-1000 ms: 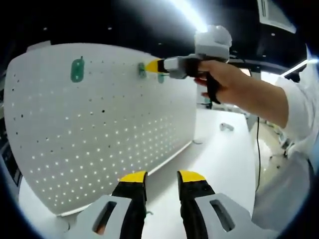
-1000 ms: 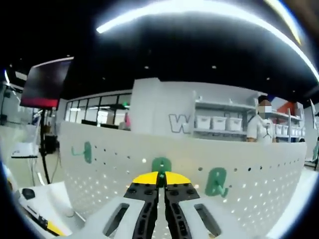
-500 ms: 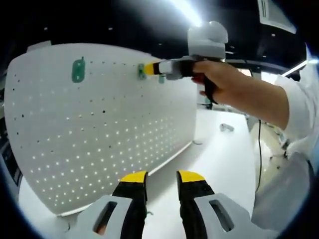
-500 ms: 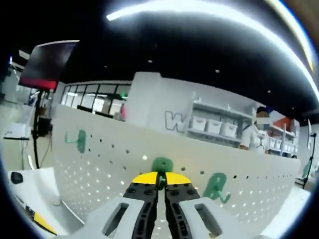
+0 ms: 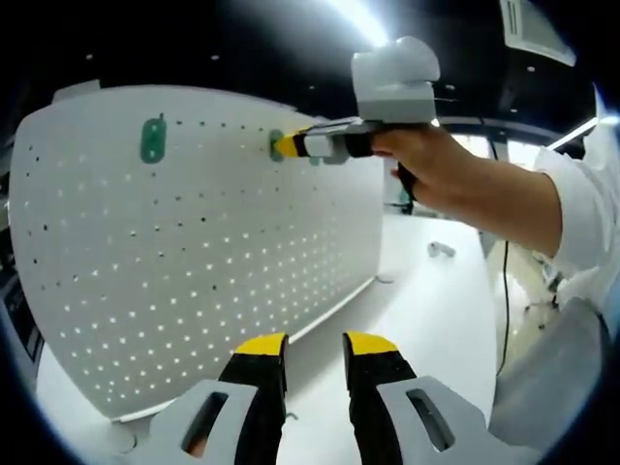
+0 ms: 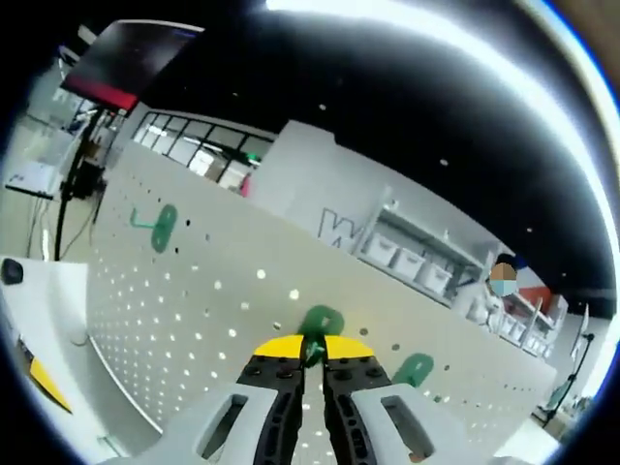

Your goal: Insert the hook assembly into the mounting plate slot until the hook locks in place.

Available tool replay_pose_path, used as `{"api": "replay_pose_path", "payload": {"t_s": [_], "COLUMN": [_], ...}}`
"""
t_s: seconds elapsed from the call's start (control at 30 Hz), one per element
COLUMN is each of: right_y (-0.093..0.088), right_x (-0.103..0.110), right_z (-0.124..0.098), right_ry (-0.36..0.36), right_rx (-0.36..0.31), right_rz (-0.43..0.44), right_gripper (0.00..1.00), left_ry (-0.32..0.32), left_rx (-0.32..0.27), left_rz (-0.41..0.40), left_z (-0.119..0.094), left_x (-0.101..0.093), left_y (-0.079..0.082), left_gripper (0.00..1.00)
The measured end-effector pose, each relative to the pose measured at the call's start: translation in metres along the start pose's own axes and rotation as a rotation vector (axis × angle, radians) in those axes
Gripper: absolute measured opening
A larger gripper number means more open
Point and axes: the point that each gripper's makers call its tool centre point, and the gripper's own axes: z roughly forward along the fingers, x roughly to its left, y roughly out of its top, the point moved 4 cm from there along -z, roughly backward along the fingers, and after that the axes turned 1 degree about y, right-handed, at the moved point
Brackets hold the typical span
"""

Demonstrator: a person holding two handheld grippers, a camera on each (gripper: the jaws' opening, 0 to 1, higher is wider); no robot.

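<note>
1. I count three green hooks on the white pegboard (image 6: 194,300), all along its upper edge: one towards the far end (image 6: 163,226), one at my right gripper's tips (image 6: 320,323), and one just past it (image 6: 414,369).
2. In the left gripper view the far hook (image 5: 151,138) sits near the board's upper left corner, well apart from the hook I am working (image 5: 275,143).
3. My right gripper (image 6: 304,351) has its yellow-tipped jaws pinched together on the middle hook, pressing it against the board's face.
4. My right hand (image 5: 431,174) reaches out level from the sleeve, wrapped round the right gripper (image 5: 283,145) near the board's top edge.
5. My left gripper (image 5: 315,344) hangs low before the board's bottom edge over the white worktop (image 5: 426,300), jaws parted, holding nothing.
</note>
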Motion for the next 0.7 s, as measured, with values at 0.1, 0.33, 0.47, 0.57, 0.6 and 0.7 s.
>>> {"api": "replay_pose_path", "payload": {"t_s": [0.1,0.33,0.47,0.57,0.6,0.7], "right_y": [-0.006,-0.011,-0.016,-0.02,-0.024,-0.032], "right_x": [0.0,0.009,0.013,0.016,0.018,0.026], "right_z": [-0.001,-0.007,-0.01,-0.014,-0.015,-0.02], "right_ry": [0.009,0.049,0.069,0.086,0.093,0.123], "right_rx": [0.012,0.003,0.01,0.013,0.017,0.034], "right_rz": [0.04,0.064,0.074,0.08,0.082,0.082], "right_gripper": [0.05,0.07,0.08,0.1,0.1,0.1], "left_ry": [0.002,0.005,0.008,0.014,0.019,0.03], "left_rx": [0.0,0.006,0.01,0.014,0.015,0.016], "left_rz": [0.001,0.006,0.009,0.012,0.013,0.01], "left_z": [0.0,0.0,0.0,-0.001,-0.001,-0.003], "left_x": [0.001,0.002,0.002,0.005,0.006,0.01], "left_y": [0.0,-0.001,-0.003,-0.003,-0.003,-0.004], "left_gripper": [0.24,0.24,0.25,0.25,0.25,0.25]}}
